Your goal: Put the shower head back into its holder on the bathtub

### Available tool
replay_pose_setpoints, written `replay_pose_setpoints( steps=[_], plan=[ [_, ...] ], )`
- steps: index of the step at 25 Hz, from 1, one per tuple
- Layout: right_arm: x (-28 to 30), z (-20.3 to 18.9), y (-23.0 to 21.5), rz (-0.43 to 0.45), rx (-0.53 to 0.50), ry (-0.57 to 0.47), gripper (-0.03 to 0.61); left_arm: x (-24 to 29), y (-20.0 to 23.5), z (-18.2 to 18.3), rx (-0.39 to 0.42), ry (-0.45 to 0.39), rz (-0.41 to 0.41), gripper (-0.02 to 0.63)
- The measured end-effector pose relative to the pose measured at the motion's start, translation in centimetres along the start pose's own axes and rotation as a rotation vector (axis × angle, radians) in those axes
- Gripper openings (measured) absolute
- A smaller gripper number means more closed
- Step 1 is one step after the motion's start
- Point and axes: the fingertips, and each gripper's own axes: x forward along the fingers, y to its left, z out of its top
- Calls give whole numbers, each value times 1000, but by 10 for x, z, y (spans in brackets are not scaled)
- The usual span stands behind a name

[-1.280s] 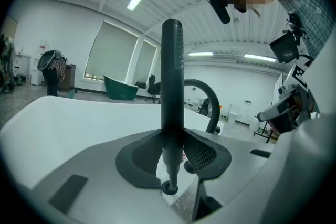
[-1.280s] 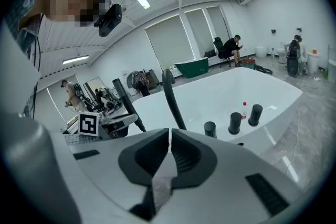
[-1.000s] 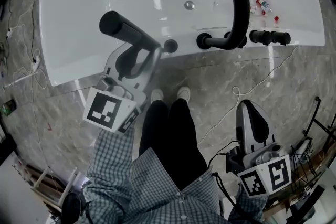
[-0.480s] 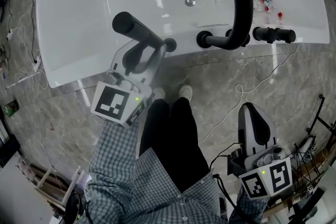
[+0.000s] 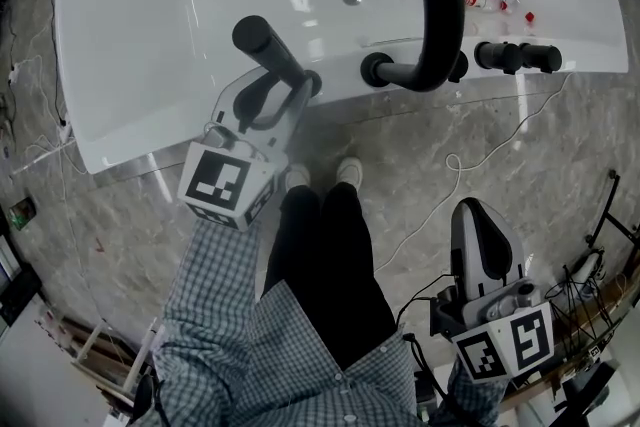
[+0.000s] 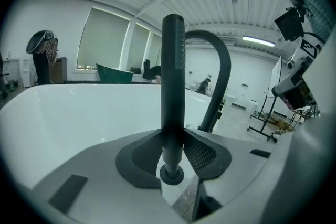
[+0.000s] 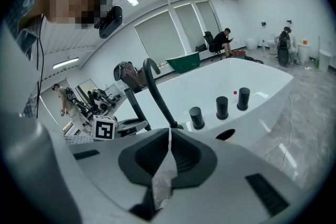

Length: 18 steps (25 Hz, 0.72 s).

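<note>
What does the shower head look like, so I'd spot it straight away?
Start at the big white bathtub and follow its near rim. The shower head is the straight black rod left of the arched spout, clamped between the left gripper's jaws; the spout curves and the knobs are stubby.

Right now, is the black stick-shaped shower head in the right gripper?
No, the left gripper clamps the shower head; the right gripper is shut, empty.

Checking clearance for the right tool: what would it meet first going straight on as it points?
The right tool would likely meet the tub rim near the spout; the way there looks free, though depth is unclear.
</note>
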Motion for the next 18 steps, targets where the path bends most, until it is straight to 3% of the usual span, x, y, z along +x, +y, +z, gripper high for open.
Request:
replay_pose_setpoints(
  steps=[18],
  plan=[
    [4, -8, -13, -6, 32, 14, 26, 23, -8, -38, 71, 86, 2, 118]
  ],
)
